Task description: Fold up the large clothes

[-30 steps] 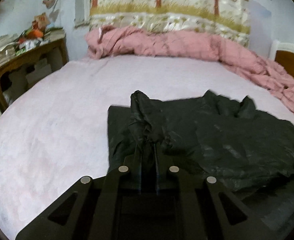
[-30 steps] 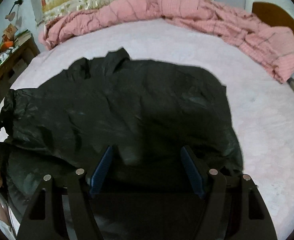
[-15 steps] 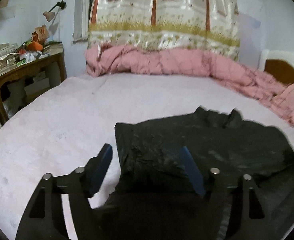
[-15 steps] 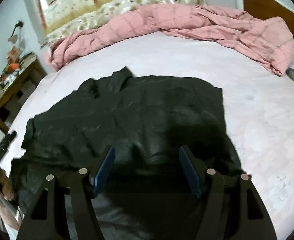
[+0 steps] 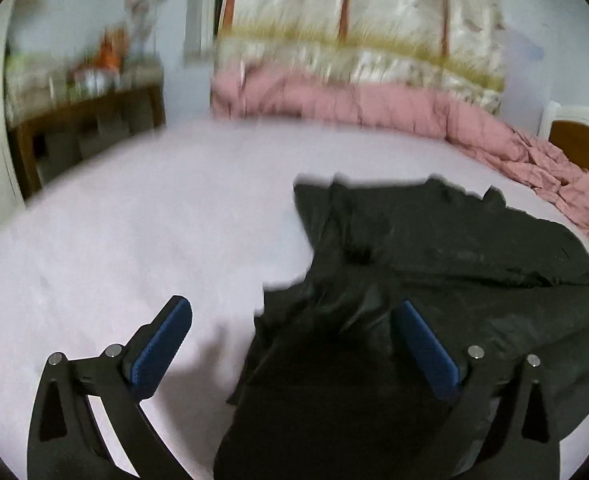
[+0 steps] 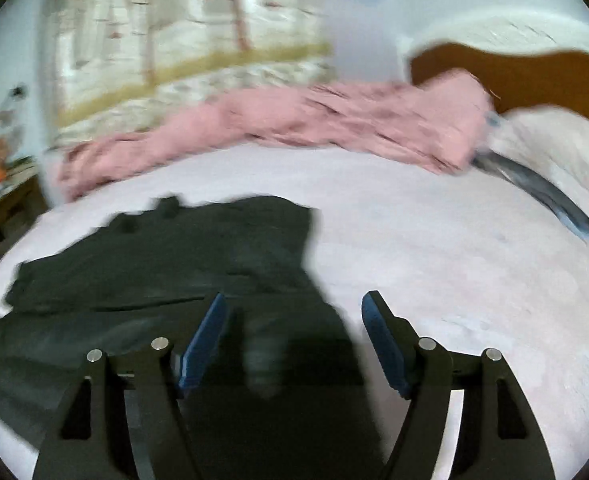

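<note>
So a second earlier the left tongs (image 5: 292, 354) had a bunched-up fold of the big black shiny garment (image 5: 446, 264) pinched tight between them. By this frame they'd just been opening all the way, the fold had dropped back flat, and nothing was clamped. Cloth sat in the gap, but neither blue ribbed pad (image 5: 162, 346) was pressing on it. Both views had also swung and gone blurry.

The right tongs (image 6: 292, 340) stood fairly wide too, holding nothing, with the garment's right-hand edge running underneath between the pads.

The garment was spread on the pale pink bed (image 5: 114, 240), on the near half. Its collar end pointed at the far edge, where the crumpled pink blanket (image 5: 374, 108) was piled, and its bottom part reached the near edge under the cameras. Its long axis seemed to run across the bed, side to side, though the blur made that hard to call.

What matters for the next fold, I'd guess: the left tongs sat over the garment's left edge with bare bed beyond, and the right tongs sat over the opposite edge with bare bed beyond that. Each hand looked closest to its own side, so I'd expect each to grab there.
</note>
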### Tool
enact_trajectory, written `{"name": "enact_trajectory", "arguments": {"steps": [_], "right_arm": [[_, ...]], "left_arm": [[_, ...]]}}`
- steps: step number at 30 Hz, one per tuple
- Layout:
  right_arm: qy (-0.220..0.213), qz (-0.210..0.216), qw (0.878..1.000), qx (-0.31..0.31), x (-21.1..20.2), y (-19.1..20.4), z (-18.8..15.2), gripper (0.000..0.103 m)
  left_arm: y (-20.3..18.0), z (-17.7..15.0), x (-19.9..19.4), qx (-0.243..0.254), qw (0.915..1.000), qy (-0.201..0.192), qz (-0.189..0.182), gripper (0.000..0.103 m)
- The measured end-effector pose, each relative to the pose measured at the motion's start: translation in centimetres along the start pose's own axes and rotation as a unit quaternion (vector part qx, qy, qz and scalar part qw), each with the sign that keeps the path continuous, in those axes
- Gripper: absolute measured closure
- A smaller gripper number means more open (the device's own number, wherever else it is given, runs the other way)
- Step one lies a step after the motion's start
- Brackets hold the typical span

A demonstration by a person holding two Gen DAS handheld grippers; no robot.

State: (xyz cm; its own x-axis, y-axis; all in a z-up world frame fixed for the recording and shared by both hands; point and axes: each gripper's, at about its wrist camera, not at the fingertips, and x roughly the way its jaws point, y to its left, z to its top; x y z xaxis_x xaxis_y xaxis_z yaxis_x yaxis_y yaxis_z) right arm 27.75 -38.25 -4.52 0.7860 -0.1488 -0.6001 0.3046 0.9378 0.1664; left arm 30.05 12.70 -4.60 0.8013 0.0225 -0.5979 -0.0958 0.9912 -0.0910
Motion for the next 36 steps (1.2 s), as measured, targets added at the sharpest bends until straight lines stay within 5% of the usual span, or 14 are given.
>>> {"name": "enact_trajectory", "arguments": {"steps": [2,4,5,6,8,15,19,25,30,33,36], "right_arm": [[0.029,0.062,0.997,0.018,0.8,-0.6,-0.1,0.037],[0.041,0.072,0.997,-0.002,1.2,0.2,-0.2,0.05],[0.043,0.062,0.997,-0.013,1.5,0.6,-0.2,0.058],[0.042,0.053,0.997,-0.025,1.4,1.1,-0.4,0.074],[0.018,0.043,0.998,-0.039,0.5,1.7,-0.5,0.085],[-0.134,0.053,0.988,-0.048,-5.3,2.2,-0.9,0.092],[-0.096,0.024,0.994,-0.044,-3.4,2.4,-0.4,0.092],[0.029,0.006,0.999,0.026,1.7,-0.4,-0.2,0.092],[0.048,0.005,0.998,0.041,2.6,-1.0,-0.6,0.092],[0.043,-0.001,0.999,0.032,2.3,-0.6,-0.8,0.092],[0.022,-0.007,0.999,0.027,1.3,-0.4,-0.8,0.09]], "left_arm": [[0.5,0.0,0.2,-0.011,0.9992,0.01,-0.038,0.002],[0.2,-0.2,-0.1,-0.001,0.9983,0.006,-0.058,0.011],[-0.1,-0.3,-0.2,0.007,0.9978,0.005,-0.065,0.029],[-0.4,-0.6,-0.2,0.013,0.9973,0.003,-0.073,0.069],[-0.7,-0.7,-0.9,0.017,0.9964,-0.016,-0.082,0.101],[0.0,-0.3,-6.0,-0.002,0.983,-0.151,-0.104,0.102],[0.2,-0.1,-5.7,-0.004,0.9842,-0.152,-0.091,0.102],[-1.3,-0.1,0.1,0.025,0.9977,-0.055,-0.031,0.102],[-1.5,-0.6,3.1,0.032,0.9989,0.024,-0.025,0.099],[-2.0,-1.1,2.5,0.044,0.9987,0.011,0.023,0.097],[-1.9,-1.4,-0.7,0.044,0.9968,-0.061,0.029,0.093]]}}
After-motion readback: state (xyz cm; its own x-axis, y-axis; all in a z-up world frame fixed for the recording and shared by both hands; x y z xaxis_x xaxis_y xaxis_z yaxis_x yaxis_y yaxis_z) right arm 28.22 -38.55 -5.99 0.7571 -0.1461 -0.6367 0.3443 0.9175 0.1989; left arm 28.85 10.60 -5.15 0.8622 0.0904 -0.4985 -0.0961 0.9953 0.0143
